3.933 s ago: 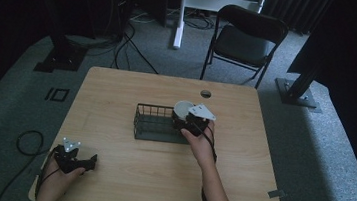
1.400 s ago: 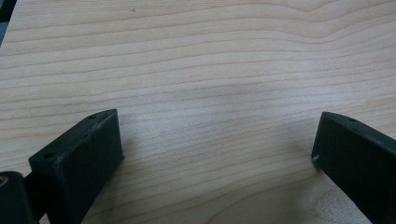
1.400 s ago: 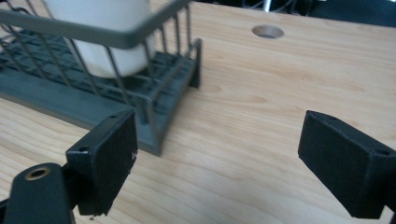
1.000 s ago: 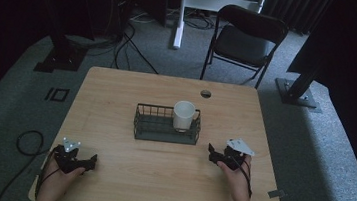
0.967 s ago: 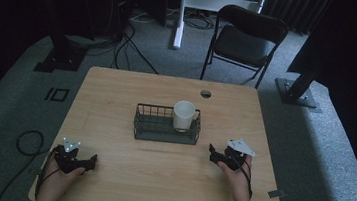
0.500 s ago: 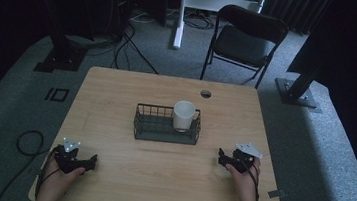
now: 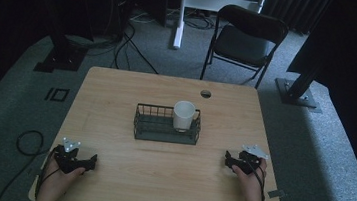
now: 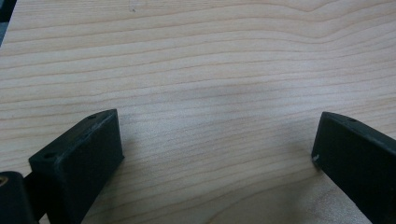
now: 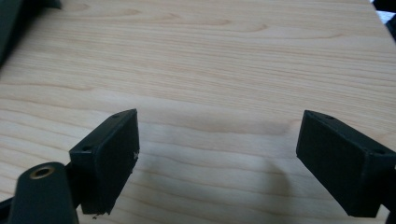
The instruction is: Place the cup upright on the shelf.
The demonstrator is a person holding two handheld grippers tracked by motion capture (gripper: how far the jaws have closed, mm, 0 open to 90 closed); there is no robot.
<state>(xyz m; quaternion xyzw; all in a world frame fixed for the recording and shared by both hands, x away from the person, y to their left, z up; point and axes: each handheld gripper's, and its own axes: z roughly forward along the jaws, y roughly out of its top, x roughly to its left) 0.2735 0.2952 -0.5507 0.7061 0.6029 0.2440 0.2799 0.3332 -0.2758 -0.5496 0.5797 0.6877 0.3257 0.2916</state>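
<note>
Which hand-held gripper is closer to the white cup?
The right hand-held gripper. It sits nearer the cup in the basket than the left hand-held gripper, at the table's near-left corner.

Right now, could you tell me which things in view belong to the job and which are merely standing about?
Job in hand:
white cup, upright in the right end of the wire basket
left tool and right tool, both open, resting on the table

Standing about:
folding chair
floor cables
</note>
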